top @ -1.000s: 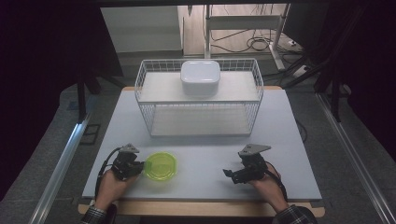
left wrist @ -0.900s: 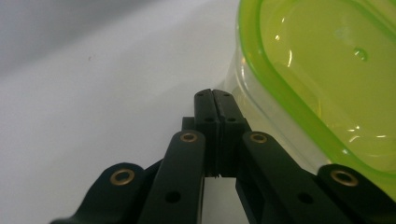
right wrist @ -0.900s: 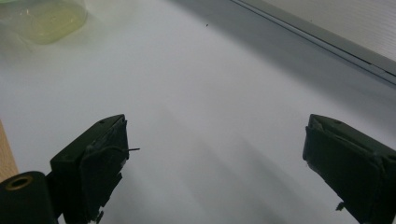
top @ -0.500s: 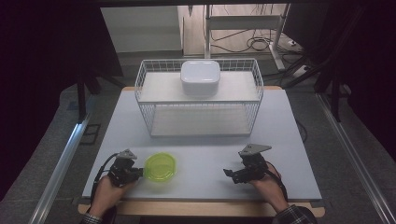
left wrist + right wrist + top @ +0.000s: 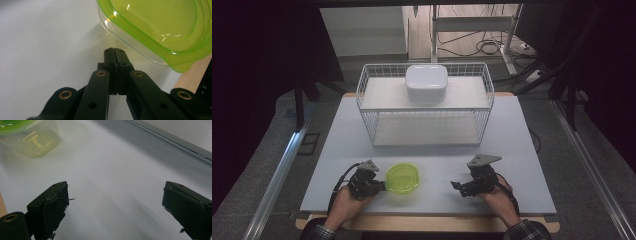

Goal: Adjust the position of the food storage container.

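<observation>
Left tool (image 5: 377, 187), held in the person's left hand (image 5: 344, 204) at the near-left part of the desk (image 5: 512, 140), has its jaws pressed together with nothing between them, and their tips sit just beside the lower wall of the green-lidded container (image 5: 402, 178) without gripping it. From this tool the container lies straight ahead and slightly to one side; in the left gripper view its clear body and green lid (image 5: 160, 27) rise above and beyond the joined tips, close enough that I cannot tell whether they touch. Beyond both, farther from the person, stands the white wire basket (image 5: 367, 107), with a white lidded box (image 5: 427, 83) resting on its upper shelf; it lies well apart from either tool. Right tool (image 5: 460, 188) rests at the near-right part of the desk with its jaws spread wide and nothing between them, and from it the container lies off to the left, well apart, seen only as a blurred shape in the upper corner of the right gripper view. By my judgement the left tool is much the nearer, so any grasp of the container falls to it, and its jaws would need to part first. The container is round with no long axis, so approach direction matters less than catching its rim.
</observation>
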Motion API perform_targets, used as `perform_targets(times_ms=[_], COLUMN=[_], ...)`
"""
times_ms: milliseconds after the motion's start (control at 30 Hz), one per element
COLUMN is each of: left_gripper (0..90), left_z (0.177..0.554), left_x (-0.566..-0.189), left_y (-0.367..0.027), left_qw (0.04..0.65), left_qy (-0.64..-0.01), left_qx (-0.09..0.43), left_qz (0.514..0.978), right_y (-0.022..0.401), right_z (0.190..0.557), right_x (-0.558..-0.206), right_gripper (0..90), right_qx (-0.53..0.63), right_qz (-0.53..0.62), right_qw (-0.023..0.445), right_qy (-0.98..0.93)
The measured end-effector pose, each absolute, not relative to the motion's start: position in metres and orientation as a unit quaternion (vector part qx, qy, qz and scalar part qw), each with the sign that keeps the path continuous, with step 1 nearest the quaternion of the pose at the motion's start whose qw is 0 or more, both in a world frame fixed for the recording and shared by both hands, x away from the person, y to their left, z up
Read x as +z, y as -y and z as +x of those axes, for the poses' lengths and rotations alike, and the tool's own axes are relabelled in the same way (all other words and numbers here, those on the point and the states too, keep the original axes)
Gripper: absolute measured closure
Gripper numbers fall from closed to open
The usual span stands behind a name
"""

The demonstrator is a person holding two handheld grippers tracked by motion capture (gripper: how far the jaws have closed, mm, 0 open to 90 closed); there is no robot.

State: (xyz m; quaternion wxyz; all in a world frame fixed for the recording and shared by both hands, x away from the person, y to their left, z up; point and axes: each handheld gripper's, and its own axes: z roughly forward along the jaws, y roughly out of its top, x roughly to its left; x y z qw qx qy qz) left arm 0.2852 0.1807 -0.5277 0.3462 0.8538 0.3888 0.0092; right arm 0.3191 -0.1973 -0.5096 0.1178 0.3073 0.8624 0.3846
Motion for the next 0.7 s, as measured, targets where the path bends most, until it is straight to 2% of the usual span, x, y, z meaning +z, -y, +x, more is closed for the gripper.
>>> perform_targets(times_ms=[700], left_gripper=[89.3], left_z=[0.293], left_x=[-0.528], left_y=[-0.118], left_qw=[0.347], left_qy=[-0.331], left_qx=[0.002], left_qz=[0.877], right_y=[0.204], right_z=[0.325], right_x=[-0.512], right_gripper=[7.1], right_qx=[0.379], right_qz=[0.326], right_qw=[0.118], right_qy=[-0.858])
